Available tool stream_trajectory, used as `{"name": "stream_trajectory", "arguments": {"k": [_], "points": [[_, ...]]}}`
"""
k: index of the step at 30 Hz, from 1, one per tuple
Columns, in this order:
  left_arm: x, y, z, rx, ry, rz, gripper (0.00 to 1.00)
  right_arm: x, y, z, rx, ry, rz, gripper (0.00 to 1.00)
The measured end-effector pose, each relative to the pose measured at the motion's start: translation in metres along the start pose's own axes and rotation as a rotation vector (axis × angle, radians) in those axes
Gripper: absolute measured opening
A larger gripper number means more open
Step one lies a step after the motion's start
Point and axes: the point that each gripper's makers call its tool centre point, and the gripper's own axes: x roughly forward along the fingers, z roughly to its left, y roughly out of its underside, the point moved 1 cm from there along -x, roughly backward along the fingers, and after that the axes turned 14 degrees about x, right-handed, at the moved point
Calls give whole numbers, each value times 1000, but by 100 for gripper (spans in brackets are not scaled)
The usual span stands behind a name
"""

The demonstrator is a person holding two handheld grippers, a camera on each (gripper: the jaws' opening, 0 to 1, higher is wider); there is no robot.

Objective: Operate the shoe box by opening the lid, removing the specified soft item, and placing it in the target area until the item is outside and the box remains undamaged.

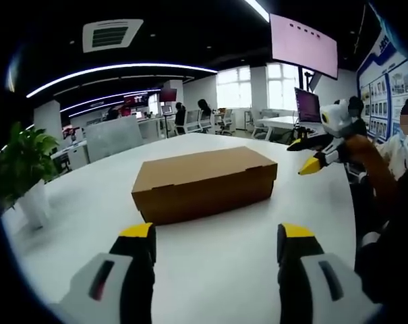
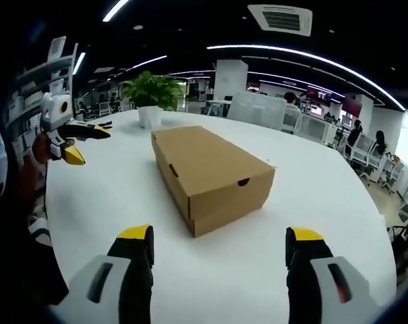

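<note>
The shoe box lay lid-closed on the white table. The left gripper and right gripper hovered near it, jaws wide, holding nothing.

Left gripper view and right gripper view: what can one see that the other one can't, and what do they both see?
The left gripper view alone shows the box's long plain side and a pink screen hanging overhead. The right gripper view alone shows the box's short end with a small dark notch.

Both show the closed brown shoe box on the white table, the potted plant, and both grippers open and away from the box: the left gripper and the right gripper.
</note>
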Motion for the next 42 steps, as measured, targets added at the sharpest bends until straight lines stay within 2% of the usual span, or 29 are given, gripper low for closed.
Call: {"name": "stream_trajectory", "arguments": {"k": [11, 20, 30, 42], "points": [[0, 1, -1, -4, 4, -3, 75, 1, -3, -1, 3, 1, -15, 84], [-2, 3, 0, -5, 2, 1, 75, 7, -11, -8, 61, -4, -45, 83], [-3, 1, -1, -3, 3, -3, 75, 13, -16, -9, 84, -10, -55, 82], [-3, 2, 0, 5, 0, -1, 73, 15, -23, -12, 78, -7, -68, 82]]}}
